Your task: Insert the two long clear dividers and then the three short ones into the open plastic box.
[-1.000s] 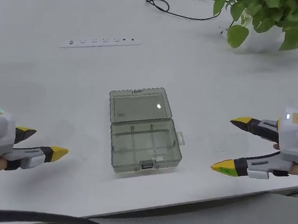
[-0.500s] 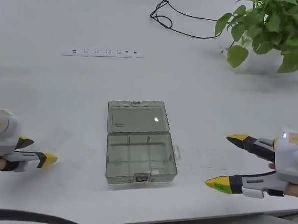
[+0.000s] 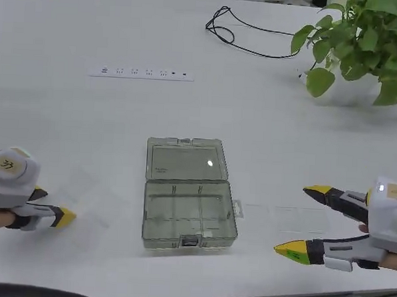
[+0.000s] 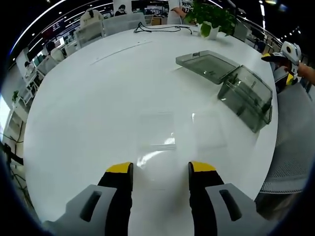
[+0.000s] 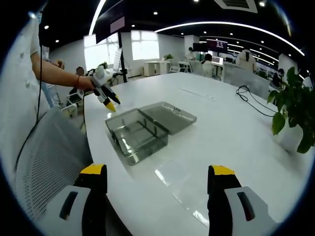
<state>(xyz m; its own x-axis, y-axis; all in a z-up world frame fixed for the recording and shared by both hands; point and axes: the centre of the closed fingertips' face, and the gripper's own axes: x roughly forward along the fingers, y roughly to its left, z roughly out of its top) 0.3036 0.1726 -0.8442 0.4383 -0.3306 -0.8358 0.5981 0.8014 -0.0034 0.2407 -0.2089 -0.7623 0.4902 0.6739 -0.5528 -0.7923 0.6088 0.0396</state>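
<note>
Right tongs (image 3: 300,219) at lower right of the head view, spread wide, gripping nothing; left tongs (image 3: 54,205) at lower left, parted less, likewise empty. White table (image 3: 66,128) across the frame. Open plastic box (image 3: 190,214) at lower centre, lid laid flat toward the top. Faint clear dividers (image 3: 281,218) flat on the table just right of the box. Similar clear sheets (image 4: 157,132) mid-frame in the left gripper view, probably dividers too.
</note>
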